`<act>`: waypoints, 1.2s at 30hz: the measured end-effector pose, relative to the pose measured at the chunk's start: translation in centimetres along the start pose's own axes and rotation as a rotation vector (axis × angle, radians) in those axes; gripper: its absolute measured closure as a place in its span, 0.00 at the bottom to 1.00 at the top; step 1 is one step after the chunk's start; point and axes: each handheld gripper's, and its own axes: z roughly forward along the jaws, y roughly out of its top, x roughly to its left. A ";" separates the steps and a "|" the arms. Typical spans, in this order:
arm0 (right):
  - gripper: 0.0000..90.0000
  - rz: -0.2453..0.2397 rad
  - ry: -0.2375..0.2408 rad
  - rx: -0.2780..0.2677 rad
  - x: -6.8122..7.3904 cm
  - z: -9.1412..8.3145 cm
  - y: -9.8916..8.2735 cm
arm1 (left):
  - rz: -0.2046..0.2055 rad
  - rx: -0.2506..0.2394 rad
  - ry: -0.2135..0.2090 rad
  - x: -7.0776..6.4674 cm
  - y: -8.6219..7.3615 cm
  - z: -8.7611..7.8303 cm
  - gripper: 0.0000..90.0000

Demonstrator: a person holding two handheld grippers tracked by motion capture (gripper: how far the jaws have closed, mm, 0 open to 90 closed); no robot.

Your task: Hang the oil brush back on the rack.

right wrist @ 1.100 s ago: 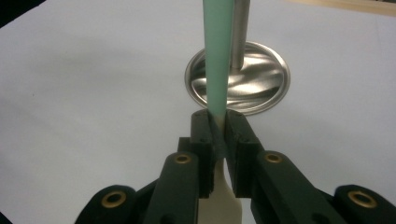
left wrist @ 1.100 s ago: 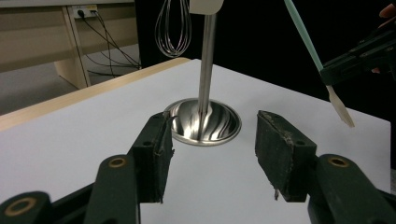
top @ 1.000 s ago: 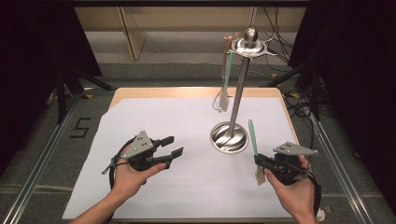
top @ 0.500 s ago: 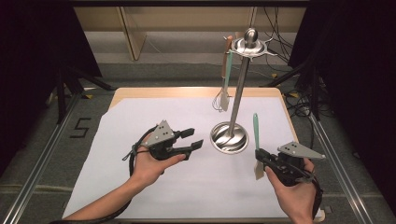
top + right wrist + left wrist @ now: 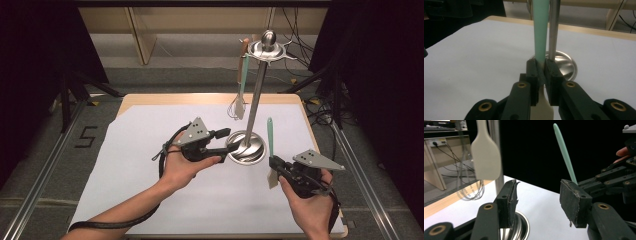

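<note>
A steel utensil stand (image 5: 255, 100) rises from a round base (image 5: 250, 152) right of the table's middle. From its top hooks hang a white spatula with a green handle (image 5: 242, 85) and a wire whisk (image 5: 233, 107). My left gripper (image 5: 226, 141) is open just left of the base, its jaws (image 5: 537, 200) holding nothing; the hanging spatula head (image 5: 485, 157) is ahead of them. My right gripper (image 5: 274, 161) is shut on a second green-handled spatula (image 5: 270, 137), handle upright, white head below the jaws (image 5: 541, 67). That handle (image 5: 541, 27) stands beside the pole (image 5: 554, 27).
A white sheet (image 5: 150, 150) covers the wooden table (image 5: 200, 98). A taped "5" (image 5: 86, 137) marks the floor at left, cables (image 5: 325, 107) lie off the right edge, and a shelf unit (image 5: 140, 30) stands behind.
My left hand has moved right and slightly up, bringing its open gripper to the stand's base. The right hand and its spatula have stayed where they were.
</note>
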 end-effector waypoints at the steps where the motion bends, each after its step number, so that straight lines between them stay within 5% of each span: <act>1: 0.92 0.000 0.000 0.000 0.0 0.0 0.0 | 0.000 0.000 0.000 0.0 0.0 0.0 0.53; 5: 0.92 0.017 -0.018 -0.018 0.2 -0.1 0.0 | -0.002 -0.007 -0.022 -0.4 0.5 0.8 0.53; 14: 0.92 -0.053 -0.019 -0.059 0.5 0.4 0.4 | 0.015 -0.009 -0.064 -1.7 1.7 2.5 0.58; 21: 0.92 -0.016 -0.008 -0.032 1.1 0.2 0.6 | 0.014 -0.004 -0.082 -2.2 1.9 3.3 0.62; 22: 0.92 -0.067 -0.018 -0.055 0.8 0.4 0.6 | 0.015 -0.002 -0.085 -2.2 1.9 3.5 0.62; 24: 0.92 -0.048 -0.010 -0.019 1.2 0.3 0.6 | 0.009 0.003 -0.089 -2.2 1.9 3.9 0.63; 27: 0.92 -0.026 -0.025 -0.041 1.6 0.5 0.5 | -0.007 0.001 -0.090 -2.2 1.9 4.1 0.63; 29: 0.92 -0.062 -0.009 -0.021 1.5 0.3 0.7 | -0.015 0.003 -0.096 -2.4 1.9 4.3 0.65; 36: 0.92 -0.076 -0.013 -0.042 1.8 0.3 0.7 | -0.025 -0.006 -0.102 -2.5 2.0 4.5 0.72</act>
